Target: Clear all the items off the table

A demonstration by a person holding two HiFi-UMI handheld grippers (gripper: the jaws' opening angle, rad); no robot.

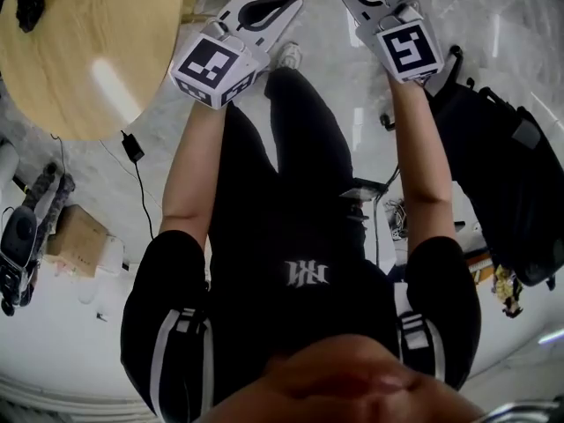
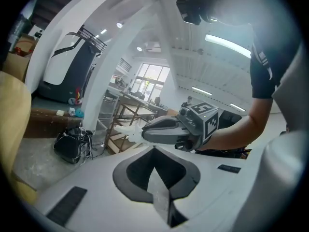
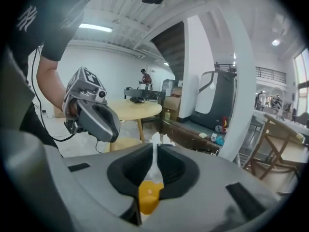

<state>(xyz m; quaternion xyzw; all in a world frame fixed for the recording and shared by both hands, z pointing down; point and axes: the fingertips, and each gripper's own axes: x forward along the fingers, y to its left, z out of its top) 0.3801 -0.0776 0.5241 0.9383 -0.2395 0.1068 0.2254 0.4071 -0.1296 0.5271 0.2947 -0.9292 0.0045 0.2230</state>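
The right gripper (image 3: 155, 140) has its fingers clamped on a white tissue (image 3: 155, 161). The left gripper (image 2: 154, 153) has its fingers pressed together, seemingly empty. A dark item (image 1: 30, 3) sits on the round bench (image 1: 97, 69), left of both grippers and nearer the left fingers.

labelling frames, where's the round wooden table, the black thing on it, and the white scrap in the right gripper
round wooden table (image 1: 70, 51), head view, bare top
black thing (image 1: 29, 4), head view, its middle
white scrap (image 3: 155, 139), right gripper view, tip past the jaws
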